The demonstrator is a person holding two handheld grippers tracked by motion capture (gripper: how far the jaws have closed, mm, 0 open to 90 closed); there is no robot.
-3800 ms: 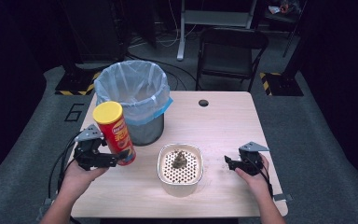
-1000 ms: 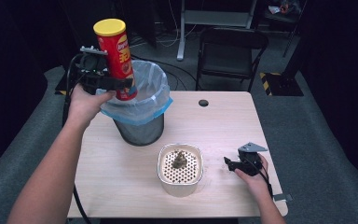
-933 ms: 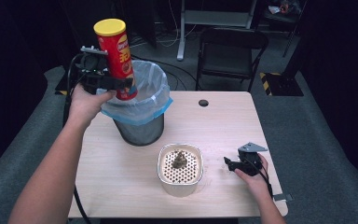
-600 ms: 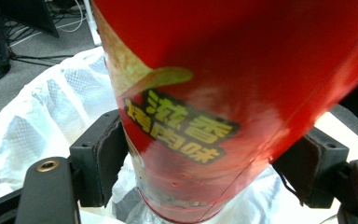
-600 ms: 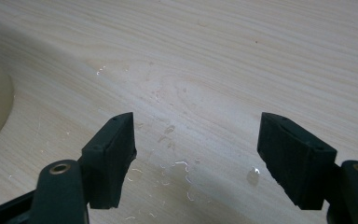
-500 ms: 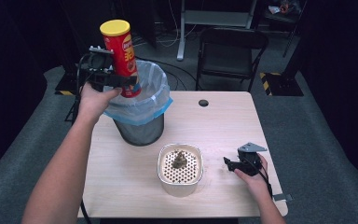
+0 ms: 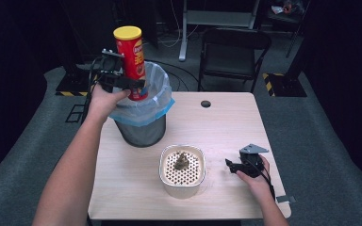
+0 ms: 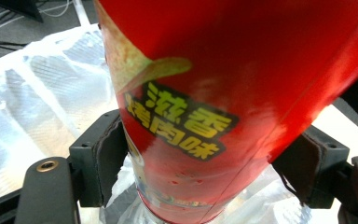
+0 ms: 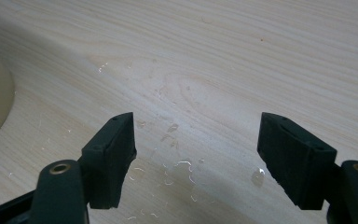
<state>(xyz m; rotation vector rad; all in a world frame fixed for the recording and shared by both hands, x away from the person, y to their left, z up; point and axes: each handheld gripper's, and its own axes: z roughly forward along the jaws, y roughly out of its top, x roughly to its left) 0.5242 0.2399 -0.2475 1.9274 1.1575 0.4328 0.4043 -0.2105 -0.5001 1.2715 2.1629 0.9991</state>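
The chip can (image 7: 130, 61) is a tall red tube with a yellow lid, a chip picture and yellow characters on a black patch; the left gripper (image 7: 122, 82) clamps it near its base and holds it almost upright over the rim of the bin (image 7: 141, 127), a mesh basket lined with a pale blue bag. The right gripper (image 7: 235, 165) rests on the light wooden table (image 7: 226, 122) with its jaws wide apart and empty, just beside a cream perforated bowl (image 7: 182, 169). A black chair (image 7: 231, 52) stands beyond the table on grey carpet in a dark room.
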